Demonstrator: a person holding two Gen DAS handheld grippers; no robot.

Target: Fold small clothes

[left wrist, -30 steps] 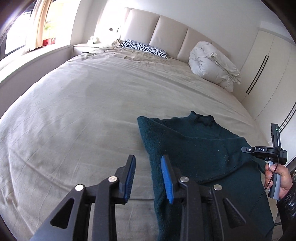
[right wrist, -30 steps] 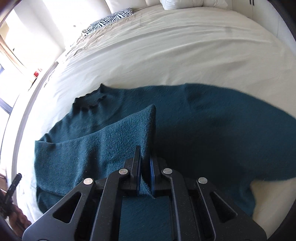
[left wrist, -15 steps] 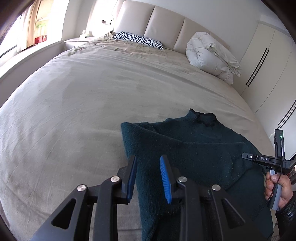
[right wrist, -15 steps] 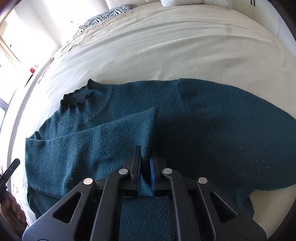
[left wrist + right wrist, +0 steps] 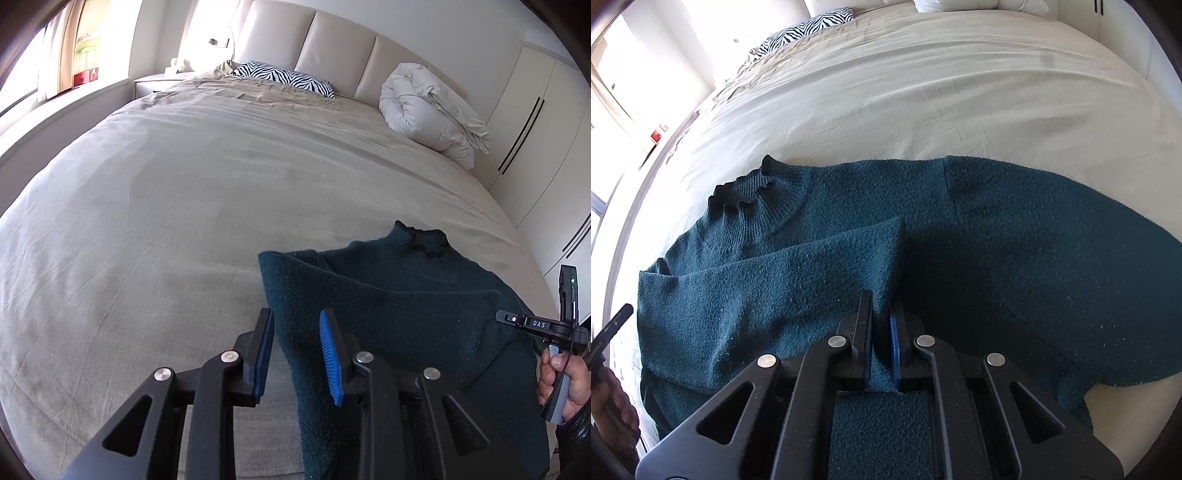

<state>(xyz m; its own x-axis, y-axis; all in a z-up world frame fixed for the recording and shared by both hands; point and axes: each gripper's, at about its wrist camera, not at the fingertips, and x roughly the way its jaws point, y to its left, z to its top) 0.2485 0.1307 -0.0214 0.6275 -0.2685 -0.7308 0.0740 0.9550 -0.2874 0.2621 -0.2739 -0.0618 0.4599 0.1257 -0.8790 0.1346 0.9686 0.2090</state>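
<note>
A dark teal knit sweater (image 5: 399, 306) lies on the beige bed (image 5: 184, 206), collar toward the headboard. One sleeve is folded across its body (image 5: 798, 273). My left gripper (image 5: 295, 332) is open, its blue pads astride the sweater's left folded edge, just above it. My right gripper (image 5: 881, 314) is shut on the cuff end of the folded sleeve (image 5: 879, 258), low over the sweater's body. The right gripper's handle and the hand holding it show at the right edge of the left wrist view (image 5: 554, 354).
A zebra-print pillow (image 5: 284, 77) and a rolled white duvet (image 5: 432, 110) lie at the headboard. White wardrobe doors (image 5: 535, 122) stand to the right. A window ledge (image 5: 55, 110) runs along the left.
The left gripper has moved right, so the sweater's left edge now sits between its open pads. The right gripper has stayed shut on the sleeve and come lower over the sweater.
</note>
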